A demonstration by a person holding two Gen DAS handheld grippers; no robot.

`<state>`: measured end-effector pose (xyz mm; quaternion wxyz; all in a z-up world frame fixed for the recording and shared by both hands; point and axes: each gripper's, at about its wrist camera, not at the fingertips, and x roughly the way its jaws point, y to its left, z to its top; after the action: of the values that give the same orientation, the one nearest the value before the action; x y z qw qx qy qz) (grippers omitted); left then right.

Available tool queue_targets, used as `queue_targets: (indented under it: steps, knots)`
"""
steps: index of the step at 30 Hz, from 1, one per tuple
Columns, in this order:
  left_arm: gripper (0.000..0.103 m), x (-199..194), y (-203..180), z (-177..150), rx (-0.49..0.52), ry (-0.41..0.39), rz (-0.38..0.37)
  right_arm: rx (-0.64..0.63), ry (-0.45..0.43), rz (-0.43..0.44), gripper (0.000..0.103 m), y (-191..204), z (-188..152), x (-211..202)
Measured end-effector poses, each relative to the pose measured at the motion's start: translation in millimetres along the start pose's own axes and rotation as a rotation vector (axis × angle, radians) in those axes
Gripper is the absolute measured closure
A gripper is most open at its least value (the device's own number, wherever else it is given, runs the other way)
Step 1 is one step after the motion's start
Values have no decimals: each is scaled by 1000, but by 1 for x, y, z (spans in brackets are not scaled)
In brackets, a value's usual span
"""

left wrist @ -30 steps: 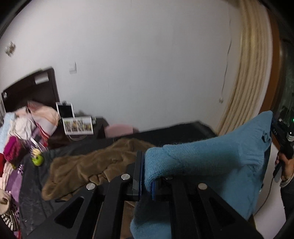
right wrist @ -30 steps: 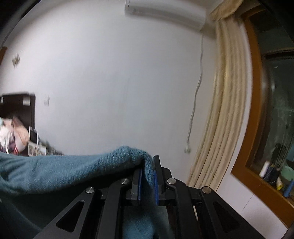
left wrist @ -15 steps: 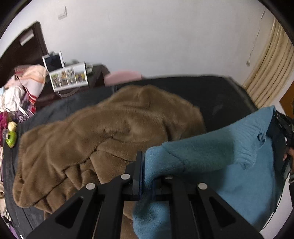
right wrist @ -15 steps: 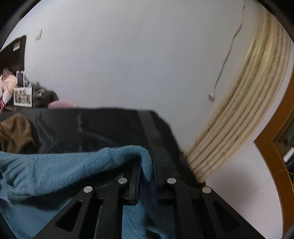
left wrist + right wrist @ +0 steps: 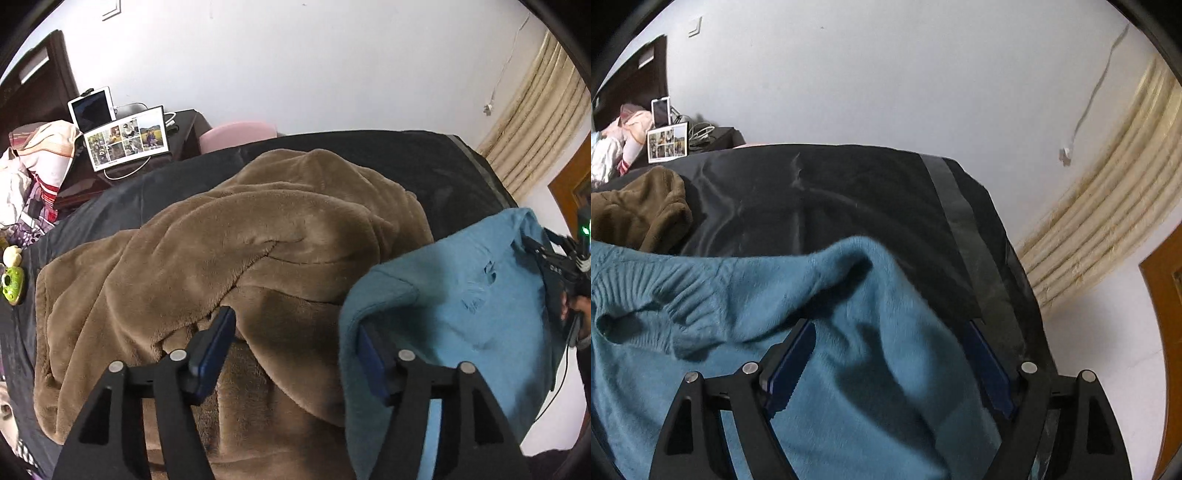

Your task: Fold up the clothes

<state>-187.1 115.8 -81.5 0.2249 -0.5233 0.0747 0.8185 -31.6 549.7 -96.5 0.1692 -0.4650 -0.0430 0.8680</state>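
Observation:
A blue knit sweater (image 5: 461, 295) hangs at the right of the left wrist view, its edge draped over the right finger of my left gripper (image 5: 291, 332). That gripper's jaws are opening and nothing is pinched between them. Below it lies a crumpled brown fleece garment (image 5: 258, 240) on the black bed cover (image 5: 424, 162). In the right wrist view the sweater (image 5: 768, 295) lies loose between the fingers of my right gripper (image 5: 888, 350). Its jaws are opening too, and both blue pads (image 5: 790, 365) stand clear of the knit. The brown fleece (image 5: 639, 214) shows at far left.
A tablet (image 5: 92, 109) and a photo screen (image 5: 127, 142) stand on a dark nightstand at the back left, beside a pile of clothes (image 5: 33, 173). A green toy (image 5: 13, 282) lies at the left edge. Cream curtains (image 5: 1108, 221) hang to the right of the bed. A person's hand (image 5: 576, 314) shows at far right.
Both grippers came down from facing the wall toward the bed. Each was shut on the blue sweater and has let go; the sweater now sags loose over the fingers.

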Motion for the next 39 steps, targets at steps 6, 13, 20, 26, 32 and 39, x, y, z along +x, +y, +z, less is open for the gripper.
queue_targets:
  steps: [6, 13, 20, 26, 32, 39]
  knots:
    - [34, 5, -16, 21, -30, -31, -20, -19, -21, -12, 18, 10, 14, 2]
    - [34, -20, -22, 28, 50, -78, -47, -25, 20, 145, 18, 30, -6, -12]
    - [34, -7, -5, 53, -71, -119, -55, -100, 124, 274, 18, 78, -40, -2]
    - [34, 46, -38, 72, 21, -47, -29, -189, 130, 251, 18, 108, -44, 5]
    - [34, 83, -29, 59, 56, 45, 64, -163, 144, 229, 18, 106, -45, 8]
    - [35, 85, 2, 23, 58, 102, 175, -158, 154, 213, 18, 105, -51, 6]
